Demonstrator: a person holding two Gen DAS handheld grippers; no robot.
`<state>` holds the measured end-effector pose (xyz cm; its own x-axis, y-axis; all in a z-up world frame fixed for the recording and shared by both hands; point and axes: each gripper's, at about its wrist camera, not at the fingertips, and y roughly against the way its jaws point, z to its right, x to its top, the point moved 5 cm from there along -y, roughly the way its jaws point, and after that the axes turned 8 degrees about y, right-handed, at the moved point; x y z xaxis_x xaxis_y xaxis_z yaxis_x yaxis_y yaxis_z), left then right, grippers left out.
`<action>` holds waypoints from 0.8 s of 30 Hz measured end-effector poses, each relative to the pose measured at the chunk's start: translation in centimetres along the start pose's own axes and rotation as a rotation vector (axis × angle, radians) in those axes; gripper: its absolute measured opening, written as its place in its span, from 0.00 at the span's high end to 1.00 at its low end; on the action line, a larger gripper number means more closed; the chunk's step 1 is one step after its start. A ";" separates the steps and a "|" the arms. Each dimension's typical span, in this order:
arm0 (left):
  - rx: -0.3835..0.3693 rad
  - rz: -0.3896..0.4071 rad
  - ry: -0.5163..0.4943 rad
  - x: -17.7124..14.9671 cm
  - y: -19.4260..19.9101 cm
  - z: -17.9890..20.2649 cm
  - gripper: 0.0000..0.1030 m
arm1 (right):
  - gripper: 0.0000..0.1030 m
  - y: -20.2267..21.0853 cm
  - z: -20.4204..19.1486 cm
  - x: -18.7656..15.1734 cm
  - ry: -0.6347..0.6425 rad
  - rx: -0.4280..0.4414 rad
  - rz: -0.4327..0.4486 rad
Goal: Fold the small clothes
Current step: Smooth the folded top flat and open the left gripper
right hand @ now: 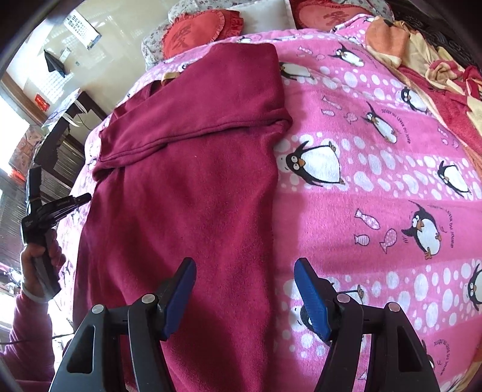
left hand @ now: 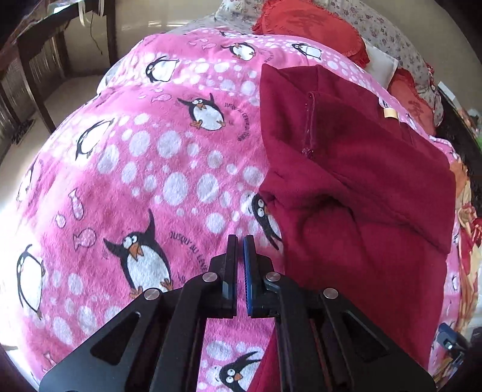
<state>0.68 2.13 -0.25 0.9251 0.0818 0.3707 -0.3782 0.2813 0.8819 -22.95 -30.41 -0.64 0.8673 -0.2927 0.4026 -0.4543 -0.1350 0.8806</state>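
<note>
A dark red fleece garment (left hand: 346, 187) lies on the pink penguin blanket (left hand: 150, 169), its top part folded down across the body, with a small tan label near the collar. My left gripper (left hand: 240, 239) is shut with nothing between its pads, hovering over bare blanket just left of the garment's edge. In the right wrist view the garment (right hand: 195, 187) runs lengthwise away from me. My right gripper (right hand: 244, 265) stands open above its near right edge, one finger over the cloth and one over the blanket (right hand: 376, 196). The left gripper (right hand: 81, 199) shows at the far left, held by a hand.
Red heart cushions (right hand: 192, 31) and floral pillows (left hand: 376, 27) lie at the head of the bed. A heap of orange and red cloth (right hand: 436, 69) sits at the far right. A dark wooden table (left hand: 45, 39) stands beside the bed on the left.
</note>
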 end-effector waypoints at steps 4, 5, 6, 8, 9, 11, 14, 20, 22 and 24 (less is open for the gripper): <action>-0.041 -0.005 -0.004 -1.3 2.0 0.0 0.97 | 0.37 0.8 -0.7 0.0 0.016 0.018 0.025; -0.050 -0.013 -0.006 -1.8 2.6 0.1 0.96 | 0.37 1.1 -0.9 -0.1 0.025 0.017 0.024; -0.057 -0.019 -0.014 -2.4 3.0 0.2 0.93 | 0.37 1.2 -0.9 -0.3 0.035 0.012 0.021; -0.048 -0.030 -0.036 -3.6 4.0 0.0 0.80 | 0.37 1.5 -0.9 -0.8 0.053 0.000 0.014; -0.042 -0.034 -0.045 -4.6 4.4 0.1 0.70 | 0.37 1.7 -0.9 -1.1 0.060 -0.002 0.008; -0.039 -0.043 -0.059 -6.3 5.2 -0.4 0.60 | 0.37 2.0 -0.5 -2.0 0.062 0.000 0.000; -0.016 -0.057 -0.064 -8.3 6.0 -1.4 0.57 | 0.35 2.3 0.3 -3.2 0.050 0.001 -0.008; 0.041 -0.072 -0.076 -11.2 6.7 -2.6 0.57 | 0.32 1.5 1.7 -5.5 0.018 -0.007 -0.040; 0.044 -0.072 -0.073 -11.8 6.9 -2.7 0.57 | 0.32 1.3 1.6 -5.8 0.020 -0.016 -0.031; 0.044 -0.074 -0.073 -12.2 7.0 -2.8 0.57 | 0.32 1.3 1.6 -5.8 0.018 -0.020 -0.016</action>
<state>-13.21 5.78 0.61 0.9463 -0.0077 0.3233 -0.3120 0.2420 0.9188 -28.84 -30.37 -2.23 0.8781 -0.2736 0.3925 -0.4361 -0.1206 0.8918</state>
